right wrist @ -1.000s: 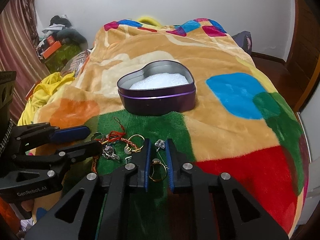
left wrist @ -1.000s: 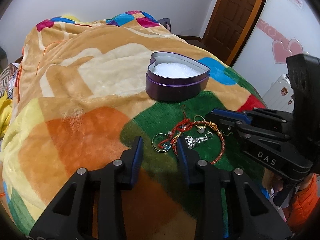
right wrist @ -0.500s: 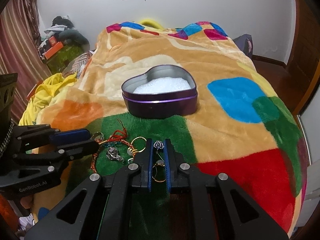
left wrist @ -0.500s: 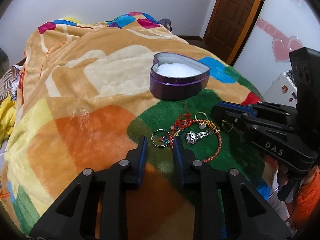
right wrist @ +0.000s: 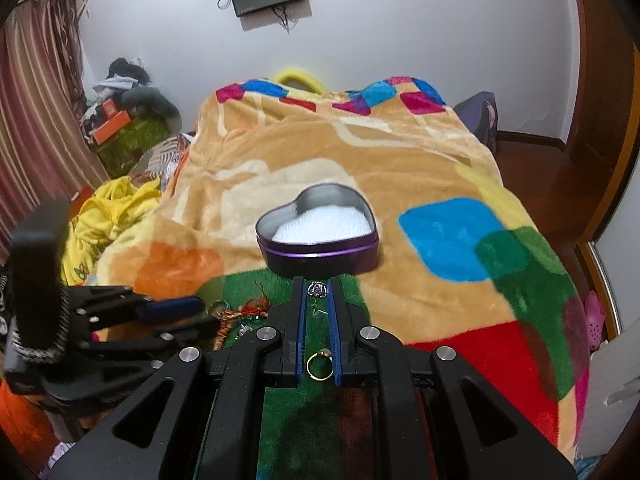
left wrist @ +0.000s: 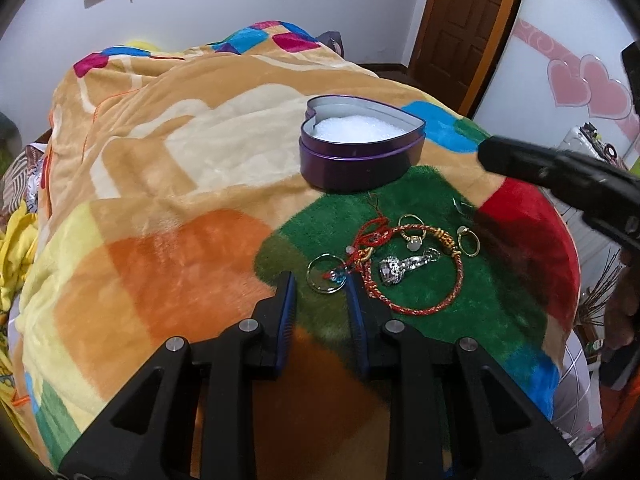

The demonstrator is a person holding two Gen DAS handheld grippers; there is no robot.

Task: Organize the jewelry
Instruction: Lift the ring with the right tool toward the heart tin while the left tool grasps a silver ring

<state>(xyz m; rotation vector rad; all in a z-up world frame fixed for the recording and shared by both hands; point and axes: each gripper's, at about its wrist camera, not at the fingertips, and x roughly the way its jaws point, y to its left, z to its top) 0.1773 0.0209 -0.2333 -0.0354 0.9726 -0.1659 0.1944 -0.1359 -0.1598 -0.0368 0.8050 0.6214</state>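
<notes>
A heart-shaped purple tin (left wrist: 360,152) lined with white foam sits on the plush patchwork blanket (left wrist: 160,184) covering the bed. Near it, on a green patch, lie a braided red bracelet (left wrist: 416,276), gold rings and a silver charm (left wrist: 404,266). The left tongs (left wrist: 322,296) gape open, empty. The right tongs (right wrist: 318,290) are clenched on a small silver earring (right wrist: 317,289), raised just before the tin.

Heart tin (left wrist: 360,152) on blanket (left wrist: 160,208), jewelry pile (left wrist: 400,256) just before it
</notes>
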